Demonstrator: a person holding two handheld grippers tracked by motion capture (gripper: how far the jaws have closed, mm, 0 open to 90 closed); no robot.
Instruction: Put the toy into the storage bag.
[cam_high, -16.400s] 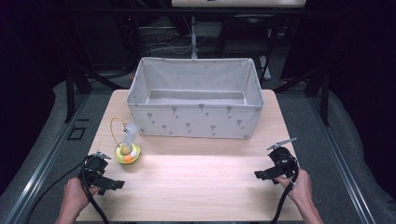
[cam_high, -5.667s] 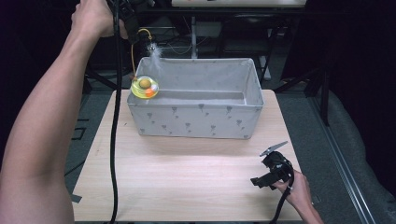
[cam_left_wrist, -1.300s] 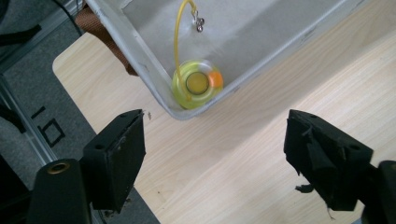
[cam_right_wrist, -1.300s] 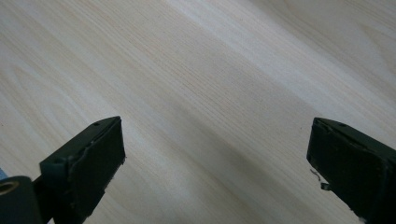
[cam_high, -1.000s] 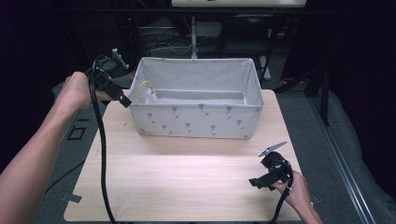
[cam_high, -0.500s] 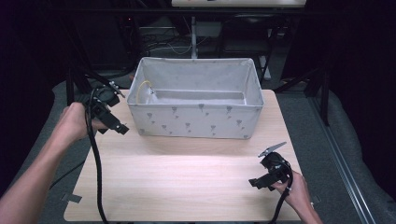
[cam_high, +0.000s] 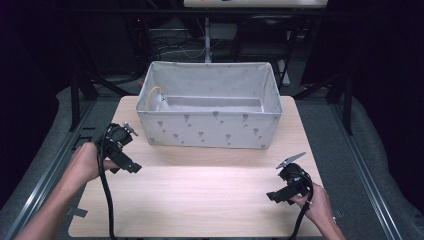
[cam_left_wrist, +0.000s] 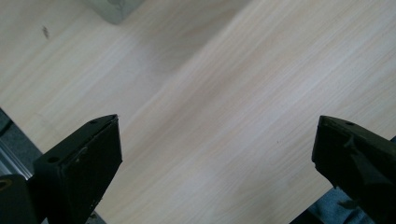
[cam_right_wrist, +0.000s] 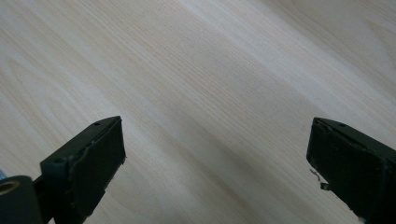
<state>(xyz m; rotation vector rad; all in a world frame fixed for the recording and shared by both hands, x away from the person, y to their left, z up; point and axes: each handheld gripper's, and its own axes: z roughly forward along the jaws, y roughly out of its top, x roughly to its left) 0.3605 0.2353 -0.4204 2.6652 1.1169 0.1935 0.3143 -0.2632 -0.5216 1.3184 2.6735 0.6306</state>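
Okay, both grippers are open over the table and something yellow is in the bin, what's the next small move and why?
Probably ease the left gripper down to rest near the table's front edge. Its jaws stand open on nothing, the yellow loop already lies inside the grey bin, and the right gripper sits low and open too.

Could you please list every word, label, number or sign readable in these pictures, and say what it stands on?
None can be read. The grey fabric bin bears only a pattern of small printed shapes, no lettering. The wooden table and both grippers, left and right, show no legible markings.
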